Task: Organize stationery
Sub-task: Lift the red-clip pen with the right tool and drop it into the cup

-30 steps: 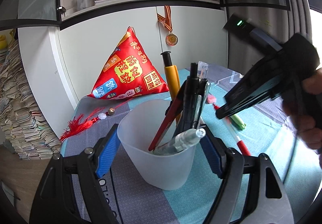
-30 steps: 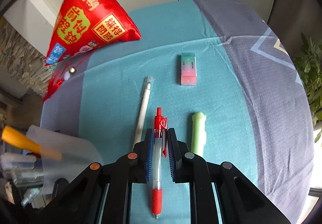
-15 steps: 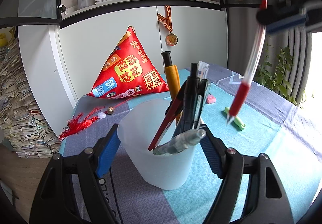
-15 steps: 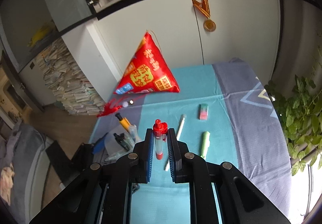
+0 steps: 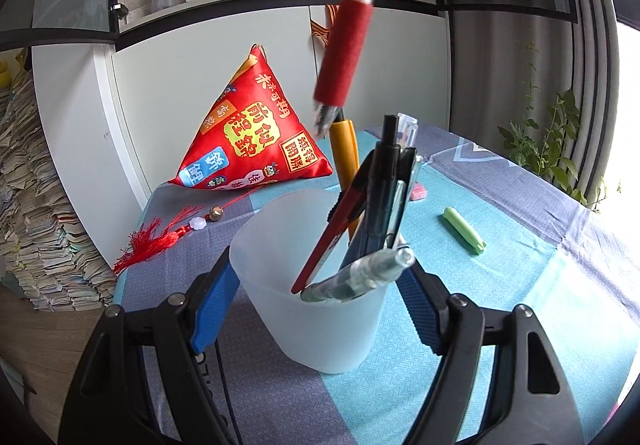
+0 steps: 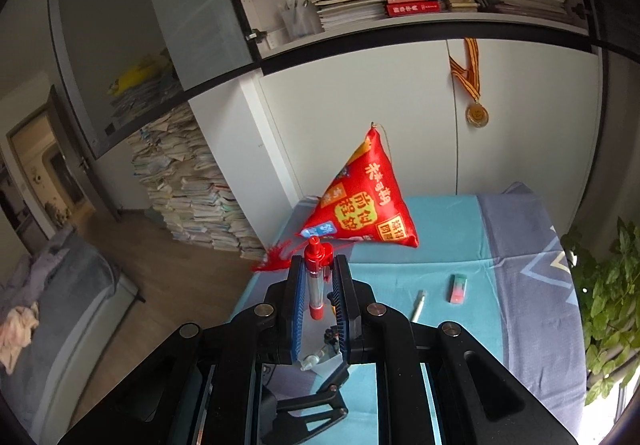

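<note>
Red-gripped pen (image 5: 347,33), clear barrel with a red clicker top, hangs tip-down in the air just above the frosted cup (image 5: 316,285); its metal tip sits over the cup's far rim, close to the yellow-handled tool (image 5: 345,153) that stands in the cup. My right gripper (image 6: 319,281) has its blue-padded fingers (image 6: 295,305) closed tight on the pen's barrel, clicker end poking out past the fingertips. My left gripper (image 5: 316,281) has its blue pads (image 5: 214,297) on either side of the cup; I cannot tell whether they press the wall or only flank it.

I count one cup. Inside it I can make out a red pen (image 5: 332,237) leaning across, a black pen (image 5: 384,173) upright, a clear-bodied pen (image 5: 360,275) lying over the near rim, and the yellow tool; a couple more clear barrels are bunched behind the black one, too overlapped to count.

Beyond the cup on the blue cloth (image 6: 440,245) lie one green highlighter (image 5: 464,231) to its right, one white pen (image 6: 418,305) and one pink-green eraser (image 6: 459,288) farther back. Behind the cup to the left sits one red triangular pouch (image 5: 256,141) with a red tassel (image 5: 156,243) trailing from it.
</note>
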A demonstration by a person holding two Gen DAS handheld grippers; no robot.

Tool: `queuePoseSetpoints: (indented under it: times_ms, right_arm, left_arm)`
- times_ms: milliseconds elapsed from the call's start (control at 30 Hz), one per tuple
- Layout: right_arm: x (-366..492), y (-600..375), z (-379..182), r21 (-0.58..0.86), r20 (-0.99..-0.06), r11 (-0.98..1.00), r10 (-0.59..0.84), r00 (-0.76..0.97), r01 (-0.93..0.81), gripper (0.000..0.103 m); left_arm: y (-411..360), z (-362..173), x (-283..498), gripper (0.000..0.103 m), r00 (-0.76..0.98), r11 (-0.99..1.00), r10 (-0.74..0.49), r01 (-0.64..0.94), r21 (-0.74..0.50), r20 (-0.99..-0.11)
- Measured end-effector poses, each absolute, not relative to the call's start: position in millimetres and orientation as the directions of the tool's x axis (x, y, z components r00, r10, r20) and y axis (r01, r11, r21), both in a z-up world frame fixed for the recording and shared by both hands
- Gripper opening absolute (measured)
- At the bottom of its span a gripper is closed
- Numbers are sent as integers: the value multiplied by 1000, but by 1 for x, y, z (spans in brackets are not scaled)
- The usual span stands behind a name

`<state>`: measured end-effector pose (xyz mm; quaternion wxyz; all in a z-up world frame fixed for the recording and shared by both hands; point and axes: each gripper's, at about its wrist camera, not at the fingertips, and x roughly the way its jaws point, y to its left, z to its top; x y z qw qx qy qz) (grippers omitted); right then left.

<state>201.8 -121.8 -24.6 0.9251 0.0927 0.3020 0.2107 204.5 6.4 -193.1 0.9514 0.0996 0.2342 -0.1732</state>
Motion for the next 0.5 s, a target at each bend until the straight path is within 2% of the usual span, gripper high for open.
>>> queuePoseSetpoints:
  times_ms: [333,500]
  right_arm:
    - [233,-85,-74,237,-642,906,417,644,-350,15]
    - [237,-80,-84,216,-668,911,401,628,-351,15]
  left_arm:
    - [6,-193,204,76,830,920,-283,376,109,-480]
    - [6,-193,204,76,831,920,-282,376,109,-480]
